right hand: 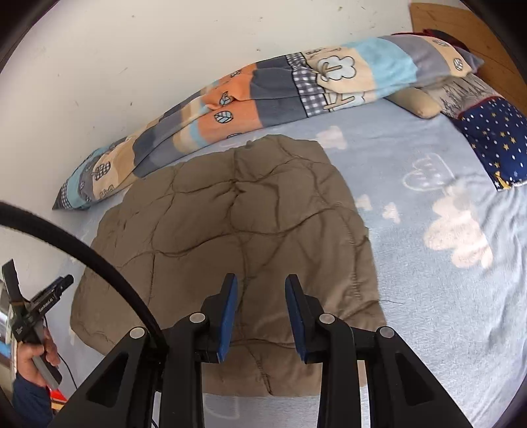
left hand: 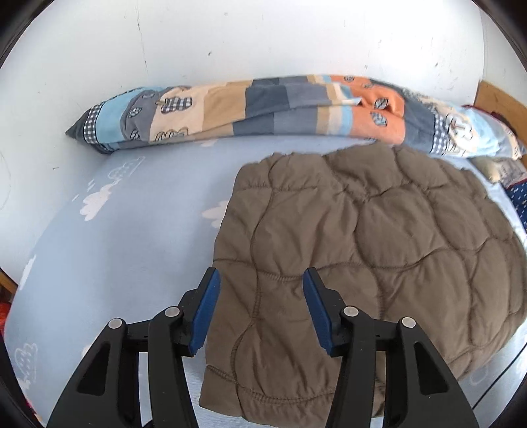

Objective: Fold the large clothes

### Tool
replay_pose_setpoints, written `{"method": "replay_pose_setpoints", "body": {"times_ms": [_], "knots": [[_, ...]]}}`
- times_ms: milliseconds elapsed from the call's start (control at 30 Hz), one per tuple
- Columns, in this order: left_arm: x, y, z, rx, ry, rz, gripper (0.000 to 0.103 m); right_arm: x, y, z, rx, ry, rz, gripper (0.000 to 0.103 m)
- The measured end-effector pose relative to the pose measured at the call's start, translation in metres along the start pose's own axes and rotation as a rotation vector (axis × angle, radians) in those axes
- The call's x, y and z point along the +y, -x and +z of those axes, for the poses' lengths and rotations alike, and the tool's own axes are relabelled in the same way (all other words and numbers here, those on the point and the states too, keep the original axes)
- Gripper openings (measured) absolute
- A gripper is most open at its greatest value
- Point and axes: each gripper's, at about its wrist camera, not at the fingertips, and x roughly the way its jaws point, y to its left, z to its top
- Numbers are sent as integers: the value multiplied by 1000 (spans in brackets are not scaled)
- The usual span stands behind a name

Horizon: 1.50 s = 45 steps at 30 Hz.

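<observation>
A brown quilted jacket (left hand: 346, 250) lies folded into a thick rectangle on the light blue cloud-print bed sheet (left hand: 131, 237). My left gripper (left hand: 261, 275) hovers over the jacket's near left part. Its blue pads (left hand: 206, 316) stand apart with no cloth pinched between them. My right gripper (right hand: 262, 280) hangs open over the jacket (right hand: 237, 224) near its front edge, and nothing is gripped by its pads (right hand: 227, 316). In the right wrist view the left gripper (right hand: 56, 289) shows at the far left, held by a hand (right hand: 36, 359).
A rolled patchwork blanket (left hand: 263, 105) lies along the white wall behind the jacket. A navy star-print pillow (right hand: 494, 138) and a beige cushion (right hand: 418, 102) sit at the bed's head by a wooden headboard (right hand: 461, 29). A black cable (right hand: 98, 260) arcs across the left.
</observation>
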Motion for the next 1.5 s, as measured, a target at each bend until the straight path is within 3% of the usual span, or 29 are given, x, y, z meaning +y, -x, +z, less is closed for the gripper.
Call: {"method": "replay_pose_setpoints", "body": {"times_ms": [533, 1167, 1500], "knots": [[-1, -22, -6, 57, -14, 32, 51, 3, -45, 1, 79, -20, 5, 32], [-7, -29, -8, 69, -53, 54, 52, -5, -61, -4, 121, -45, 23, 33], [-8, -36, -11, 81, -67, 67, 57, -5, -66, -5, 134, -25, 12, 33]]}}
